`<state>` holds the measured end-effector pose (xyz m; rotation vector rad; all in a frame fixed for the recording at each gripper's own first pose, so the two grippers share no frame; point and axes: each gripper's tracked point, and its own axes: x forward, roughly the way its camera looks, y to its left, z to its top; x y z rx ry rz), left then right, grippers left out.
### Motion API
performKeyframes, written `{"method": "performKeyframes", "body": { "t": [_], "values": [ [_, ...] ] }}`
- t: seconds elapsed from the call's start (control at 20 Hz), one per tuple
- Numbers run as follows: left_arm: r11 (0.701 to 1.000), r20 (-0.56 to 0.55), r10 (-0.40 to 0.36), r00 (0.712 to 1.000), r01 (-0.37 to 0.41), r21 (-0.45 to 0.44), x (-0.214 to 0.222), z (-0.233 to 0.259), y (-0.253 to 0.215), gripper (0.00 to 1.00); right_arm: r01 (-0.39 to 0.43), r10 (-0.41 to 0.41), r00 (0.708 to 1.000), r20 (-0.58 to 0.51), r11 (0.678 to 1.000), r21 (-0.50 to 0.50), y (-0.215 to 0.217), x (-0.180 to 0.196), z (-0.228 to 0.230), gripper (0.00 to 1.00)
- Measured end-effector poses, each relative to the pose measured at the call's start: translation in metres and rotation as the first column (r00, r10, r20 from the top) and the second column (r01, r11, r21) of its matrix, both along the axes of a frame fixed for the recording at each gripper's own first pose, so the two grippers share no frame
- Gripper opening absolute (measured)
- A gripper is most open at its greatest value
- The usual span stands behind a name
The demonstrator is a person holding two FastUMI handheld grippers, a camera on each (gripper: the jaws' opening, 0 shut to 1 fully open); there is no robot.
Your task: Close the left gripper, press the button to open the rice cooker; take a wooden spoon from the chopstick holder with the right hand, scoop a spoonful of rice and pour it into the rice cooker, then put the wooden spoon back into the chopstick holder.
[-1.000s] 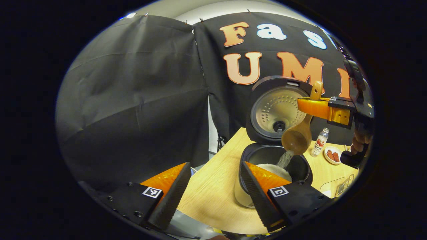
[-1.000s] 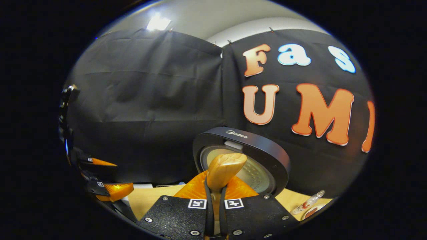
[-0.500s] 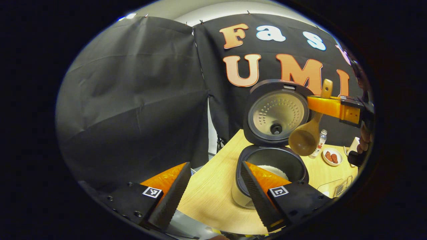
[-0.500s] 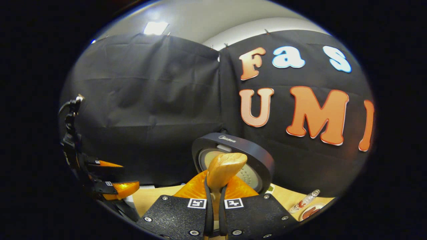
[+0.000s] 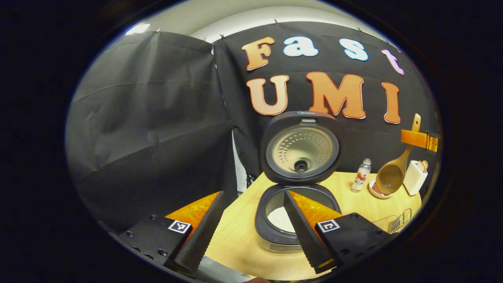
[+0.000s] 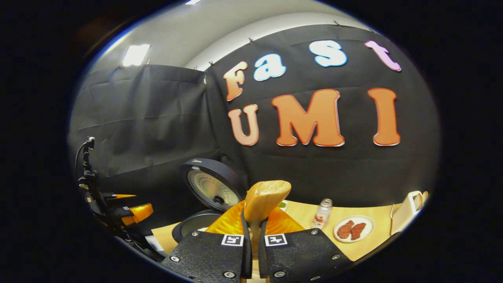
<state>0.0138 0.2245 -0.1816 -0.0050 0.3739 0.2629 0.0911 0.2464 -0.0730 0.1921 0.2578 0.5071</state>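
Note:
The rice cooker (image 5: 275,232) stands open on the wooden table, its lid (image 5: 300,148) upright and white rice (image 5: 281,218) in the pot. My left gripper (image 5: 253,194) is open in front of the cooker, holding nothing. To the right, my right gripper (image 5: 419,140) is shut on the handle of the wooden spoon (image 5: 390,179). The spoon's bowl hangs down over the plate, beside the white chopstick holder (image 5: 414,177). In the right gripper view the spoon handle (image 6: 266,198) sticks up between the right gripper (image 6: 252,230) fingers. The cooker lid (image 6: 214,188) and left gripper (image 6: 127,210) lie to the left.
A small bottle (image 5: 361,175) and a plate (image 6: 367,236) with pieces of meat stand right of the cooker. The chopstick holder (image 6: 406,214) sits at the far right of the table. A clear rack (image 5: 399,224) lies near the table's front right edge.
Rice was pouring from the spoon into the pot; the pouring has stopped. My right gripper has carried the spoon rightward, away from the cooker and close to the chopstick holder. The left gripper stays open.

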Motion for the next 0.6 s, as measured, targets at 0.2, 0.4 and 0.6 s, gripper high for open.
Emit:
{"method": "performKeyframes", "body": {
  "t": [0.2, 0.4, 0.6],
  "values": [
    [0.999, 0.008, -0.049, 0.999, 0.049, 0.01, 0.007, 0.01, -0.036, 0.96, 0.153, -0.156, 0.983, -0.099, 0.988, -0.032, -0.089, -0.01, -0.041, 0.06],
    [0.997, 0.009, -0.079, 0.997, 0.079, 0.014, 0.012, 0.013, -0.063, 0.97, 0.306, -0.311, 0.931, -0.191, 0.951, -0.054, -0.174, -0.028, -0.084, 0.06],
    [0.994, 0.016, -0.092, 0.996, 0.091, 0.055, 0.013, 0.023, -0.082, 0.97, 0.409, -0.424, 0.869, -0.257, 0.906, -0.11, -0.23, -0.044, -0.127, 0.06]
  ]
}}
